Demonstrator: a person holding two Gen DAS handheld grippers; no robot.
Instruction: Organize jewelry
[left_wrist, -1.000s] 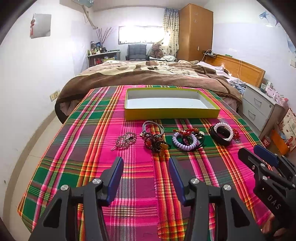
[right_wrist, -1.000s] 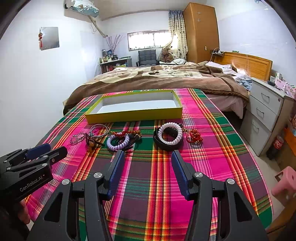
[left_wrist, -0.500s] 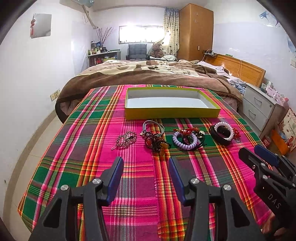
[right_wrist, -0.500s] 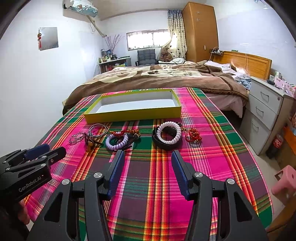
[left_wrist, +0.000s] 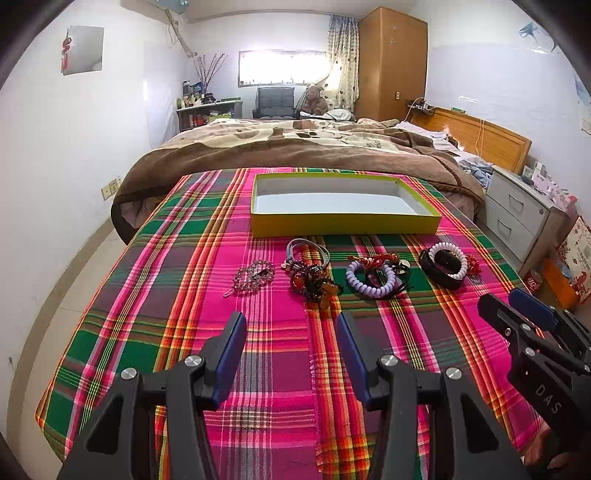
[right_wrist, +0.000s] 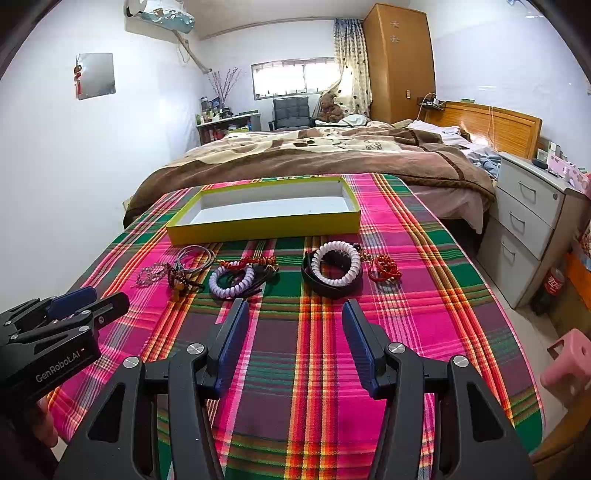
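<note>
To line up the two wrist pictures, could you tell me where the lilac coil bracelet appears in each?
Left wrist: lilac coil bracelet right of centre, beyond the open left gripper.
Right wrist: lilac coil bracelet left of centre, ahead of the open right gripper.
Shared landmark: yellow box behind it.

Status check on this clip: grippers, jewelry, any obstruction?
Left hand-held gripper open, empty; right hand-held gripper likewise. Jewelry in a row on plaid cloth, yellow tray empty. Path unobstructed.
</note>
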